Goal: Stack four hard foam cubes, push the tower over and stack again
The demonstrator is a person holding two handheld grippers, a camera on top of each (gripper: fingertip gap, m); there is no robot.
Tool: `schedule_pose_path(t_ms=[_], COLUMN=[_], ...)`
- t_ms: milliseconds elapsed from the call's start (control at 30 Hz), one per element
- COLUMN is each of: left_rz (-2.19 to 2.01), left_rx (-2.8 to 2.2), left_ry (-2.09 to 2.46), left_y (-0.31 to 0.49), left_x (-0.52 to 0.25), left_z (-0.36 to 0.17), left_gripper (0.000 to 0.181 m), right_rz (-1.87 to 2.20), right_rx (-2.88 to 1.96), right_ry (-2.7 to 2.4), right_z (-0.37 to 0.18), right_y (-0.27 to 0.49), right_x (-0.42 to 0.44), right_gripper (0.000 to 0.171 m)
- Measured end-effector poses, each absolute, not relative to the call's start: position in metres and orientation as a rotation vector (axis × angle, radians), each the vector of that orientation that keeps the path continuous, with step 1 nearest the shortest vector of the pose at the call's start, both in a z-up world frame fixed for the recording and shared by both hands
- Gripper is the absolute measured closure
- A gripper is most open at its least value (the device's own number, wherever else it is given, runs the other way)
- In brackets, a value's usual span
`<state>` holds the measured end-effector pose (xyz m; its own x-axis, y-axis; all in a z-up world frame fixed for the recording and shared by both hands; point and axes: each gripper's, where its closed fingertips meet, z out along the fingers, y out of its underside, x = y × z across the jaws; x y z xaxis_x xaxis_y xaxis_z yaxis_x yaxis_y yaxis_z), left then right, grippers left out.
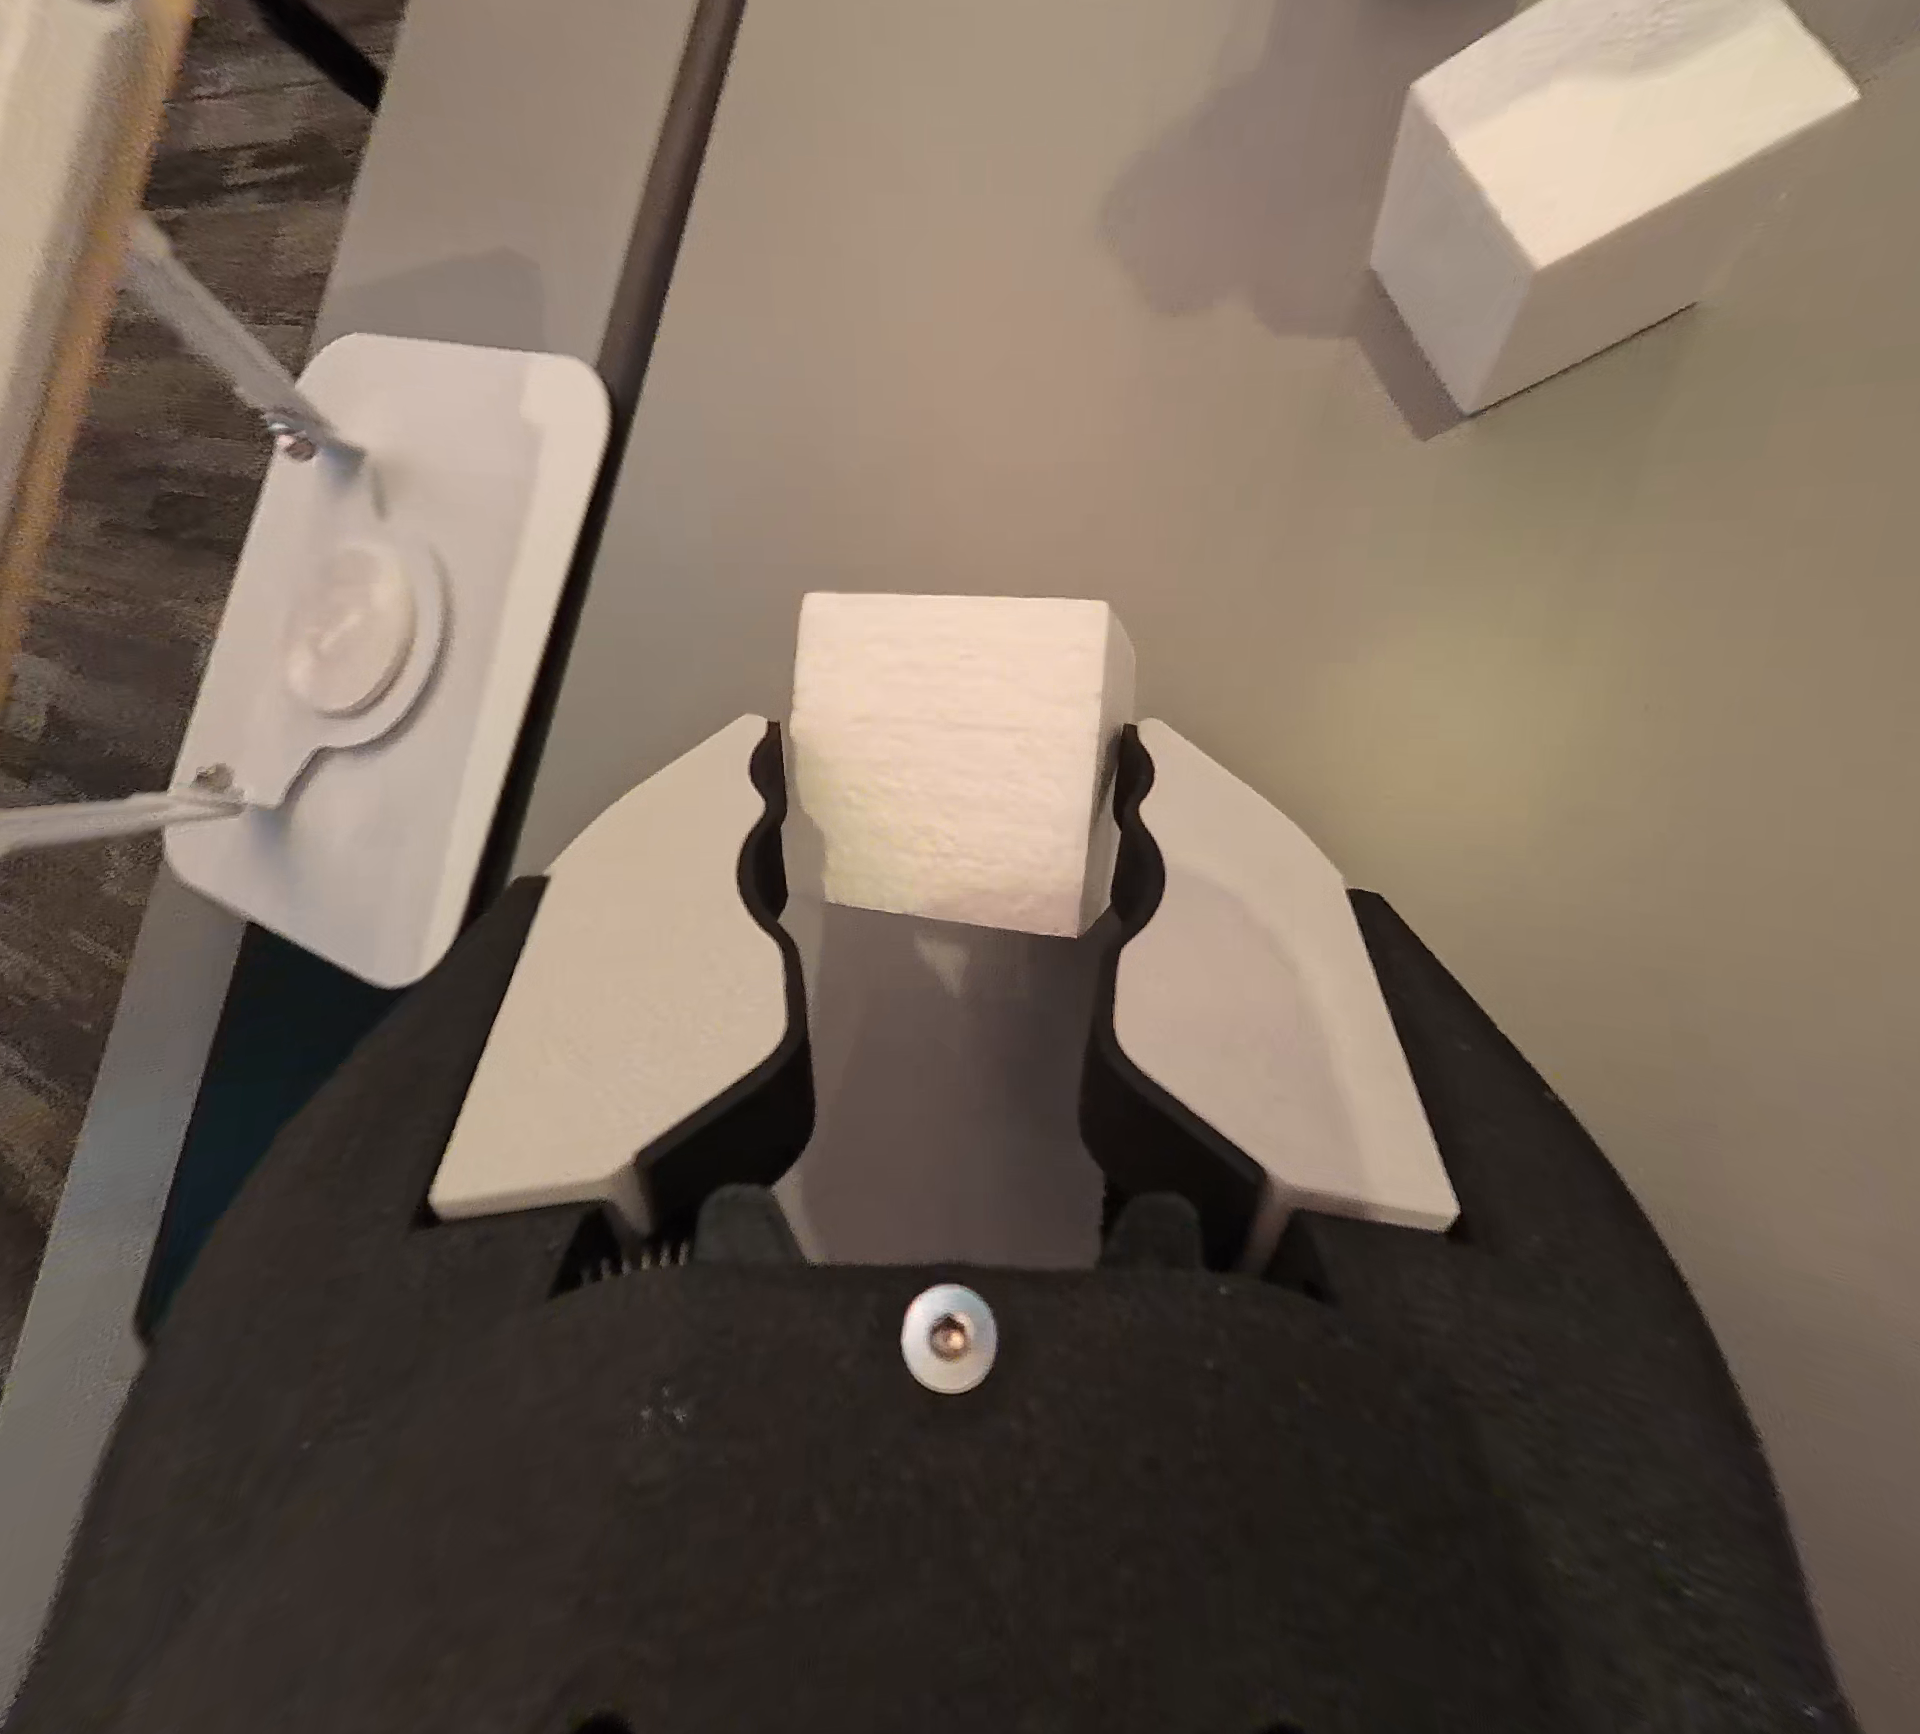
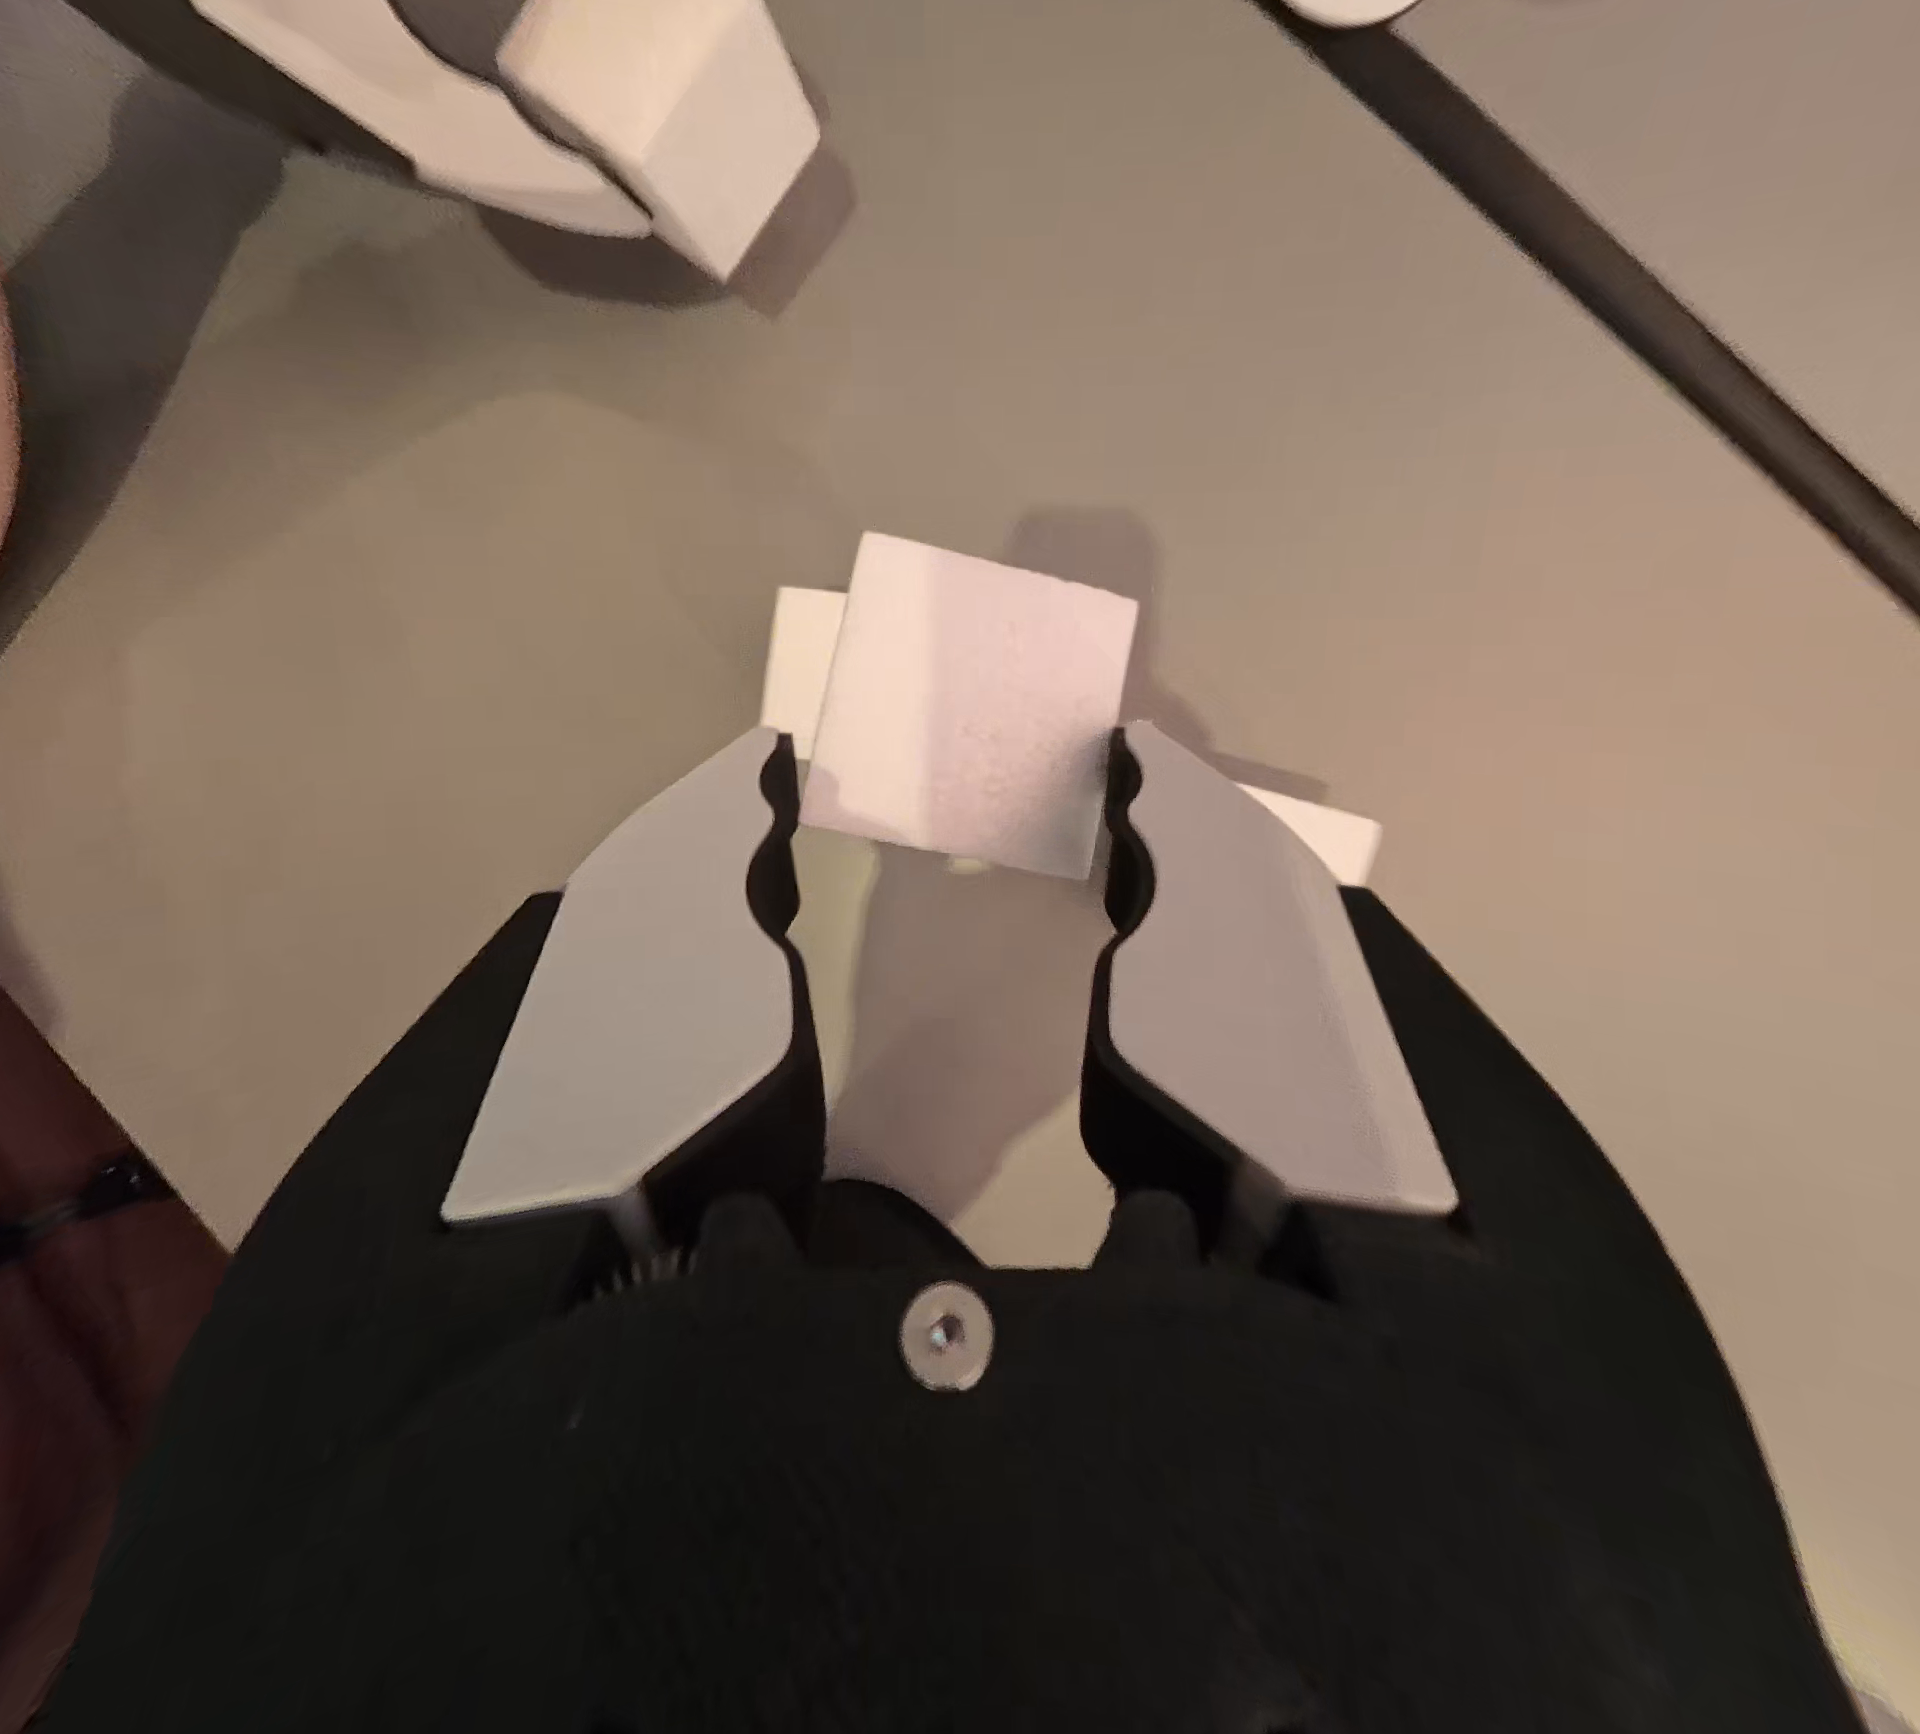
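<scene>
Left gripper (image 1: 951, 811) and right gripper (image 2: 951, 801) each clamp, apparently squarely, a light, rigid foam cube (image 1: 951, 749) by opposite flat faces.

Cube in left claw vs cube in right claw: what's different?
Pose: the left cube sits square between the fingers of the left claw; the right cube is slightly twisted in the right claw.
Surroundings: the left cube has only bare table behind it; the right cube overlaps more white foam underneath.
Shared: both are white foam blocks, and each is pinched by its claw.
</scene>
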<state>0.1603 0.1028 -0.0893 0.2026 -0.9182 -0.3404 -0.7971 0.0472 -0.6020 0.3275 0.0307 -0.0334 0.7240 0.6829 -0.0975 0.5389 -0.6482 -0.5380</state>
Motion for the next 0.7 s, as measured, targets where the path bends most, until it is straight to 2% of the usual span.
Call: schedule_pose_path(t_ms=[300, 700], left_rz=[-0.202, -0.198], left_rx=[-1.700, -1.712], left_ry=[1.548, 1.597], left_y=[0.102, 0.097], left_x=[0.147, 0.154], left_z=[-0.061, -0.069], left_gripper=[0.120, 0.120], right_rz=[0.345, 0.197], right_rx=[-2.517, -2.543], right_ry=[-1.130, -1.152], right_z=[-0.064, -0.077], right_y=[0.021, 0.028], right_x=[0.284, 0.290], right_gripper=[0.113, 0.113])
